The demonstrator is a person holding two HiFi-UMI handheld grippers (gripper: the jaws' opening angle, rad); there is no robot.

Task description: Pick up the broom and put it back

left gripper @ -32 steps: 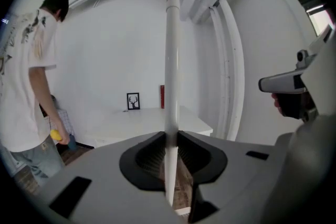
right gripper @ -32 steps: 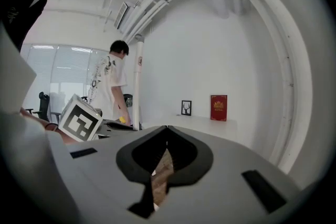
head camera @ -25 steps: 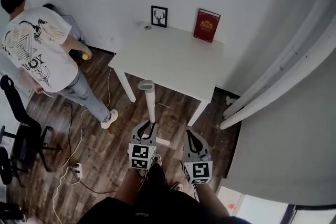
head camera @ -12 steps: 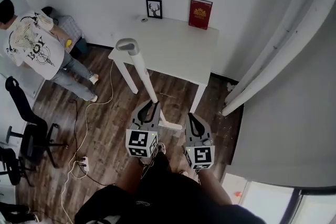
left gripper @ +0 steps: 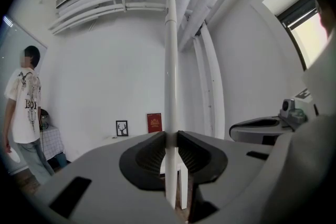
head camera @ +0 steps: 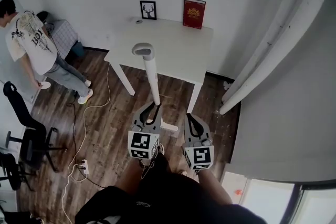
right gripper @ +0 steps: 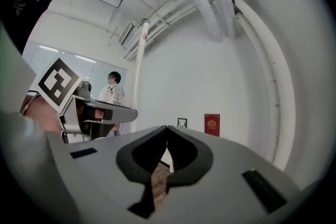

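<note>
The broom's white handle [head camera: 151, 80] stands nearly upright in front of the table, its grey-capped top [head camera: 143, 50] toward the camera. My left gripper [head camera: 153, 108] is shut on this handle low down. In the left gripper view the handle [left gripper: 170, 76] runs straight up between the pads, which press on it from both sides. A short white part of the broom [head camera: 169, 126] shows below the jaws. My right gripper [head camera: 189, 117] hangs beside it to the right, shut with nothing in it [right gripper: 167, 127]. The right gripper view shows the handle [right gripper: 137, 76] standing at its left.
A white table [head camera: 173, 57] stands against the wall with a small framed picture [head camera: 147, 10] and a red book [head camera: 193, 13] on it. A person [head camera: 31, 44] stands at the left. An office chair [head camera: 23, 131], a cable with a power strip [head camera: 83, 166] and white curtains [head camera: 262, 71] are nearby.
The left gripper has lifted the broom; the handle's top swung left, then came back toward upright. The right gripper drifted slightly. The person has walked further left.
</note>
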